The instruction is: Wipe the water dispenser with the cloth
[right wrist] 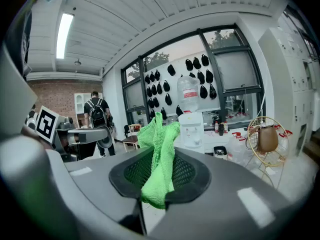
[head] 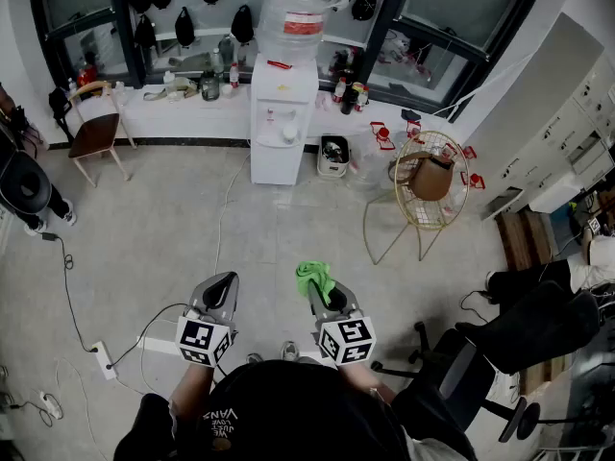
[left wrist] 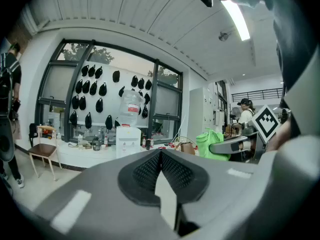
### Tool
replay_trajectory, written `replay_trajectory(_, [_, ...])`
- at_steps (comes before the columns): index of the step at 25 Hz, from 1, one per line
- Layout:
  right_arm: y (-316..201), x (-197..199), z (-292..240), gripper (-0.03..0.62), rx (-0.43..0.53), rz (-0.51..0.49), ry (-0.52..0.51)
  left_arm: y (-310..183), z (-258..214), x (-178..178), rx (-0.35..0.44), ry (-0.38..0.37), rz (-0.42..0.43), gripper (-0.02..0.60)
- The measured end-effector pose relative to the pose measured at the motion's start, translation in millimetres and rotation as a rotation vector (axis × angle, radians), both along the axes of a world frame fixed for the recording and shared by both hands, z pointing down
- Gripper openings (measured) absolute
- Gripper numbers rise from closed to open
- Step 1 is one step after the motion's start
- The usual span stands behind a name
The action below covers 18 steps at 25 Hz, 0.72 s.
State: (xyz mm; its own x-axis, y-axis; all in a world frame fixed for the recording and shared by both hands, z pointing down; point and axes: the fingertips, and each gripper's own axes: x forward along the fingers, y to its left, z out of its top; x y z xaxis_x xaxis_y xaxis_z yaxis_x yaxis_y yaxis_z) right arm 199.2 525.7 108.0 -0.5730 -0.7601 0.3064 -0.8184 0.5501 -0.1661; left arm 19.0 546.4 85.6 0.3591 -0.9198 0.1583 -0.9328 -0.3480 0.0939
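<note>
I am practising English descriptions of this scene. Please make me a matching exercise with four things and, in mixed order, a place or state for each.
Things
1. bright green fabric cloth
2. tall white plastic water dispenser
3. round gold wire chair
4. left tongs

Places or states
A. shut, with nothing between
B. carries a brown bag
C. gripped in the right tongs
D. beside the window ledge, clear bottle on top

Pairs: 1-C, 2-D, 3-B, 4-A
</note>
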Motion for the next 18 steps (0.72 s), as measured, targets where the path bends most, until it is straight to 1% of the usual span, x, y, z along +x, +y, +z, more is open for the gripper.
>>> replay_trajectory(4, [-4.3,7.8,4.5,0.074,0.001,-0.008,-0.022,-2.4,4.4,11.8,-0.012,-0.003,0.005,0.002])
replay_trajectory(8, [-11.9,11.9,5.4,0.078,0.006,-0.031,-0.039,-10.7,6.6,17.9,-0.001,-0.024,-0.013,0.002])
replay_trajectory(10, [-21.7,17.9,8.5,0.078,0.000,-0.035,-0.045,-18.9,7.7,23.2,-0.003,-0.026,-0.025,0.002])
replay_trajectory(13, [-37.9,29.5,15.8,0.078,-0.018,-0.032,-0.066,-29.4,12.6,33.4,-0.029,-0.016,-0.042,0.002])
replay_trajectory(18, [-63.9,40.6,29.1,0.078,-0.046,-0.051,-0.090,-50.0,16.7,42.3,-0.014,-0.030,-0.078,0.002])
